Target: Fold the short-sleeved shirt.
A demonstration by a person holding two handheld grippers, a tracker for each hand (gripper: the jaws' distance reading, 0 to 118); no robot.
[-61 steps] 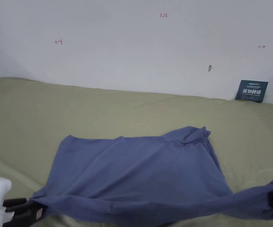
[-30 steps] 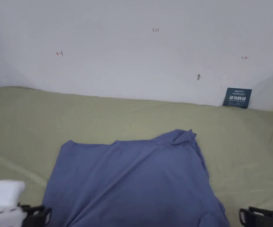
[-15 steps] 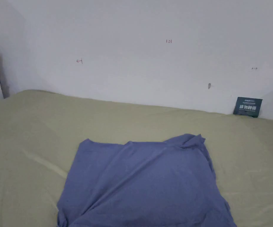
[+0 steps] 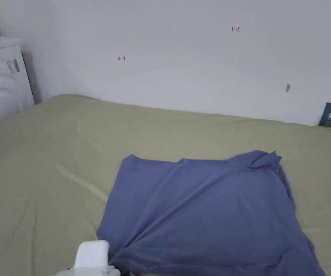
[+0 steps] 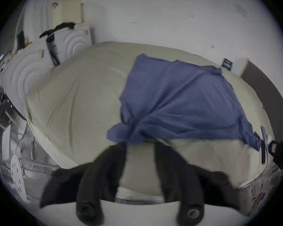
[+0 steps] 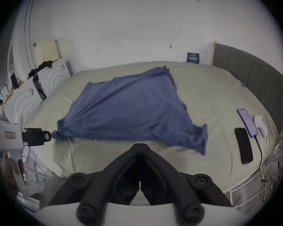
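Two tools flank the blue shirt [image 6: 129, 105] lying crosswise: left [image 5: 140, 145] spread wide, right [image 6: 140, 145] closed, both empty.

Dim, flat light; fisheye edges (left gripper view motion-blurred).

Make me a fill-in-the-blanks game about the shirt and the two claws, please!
1. The shirt spread on the green bed sheet is the colour ____.
2. The right claw holds nothing, and its two jaws are ____.
3. The left claw sits by the shirt's near corner with its two jaws ____.

Missing words: blue; shut; open.
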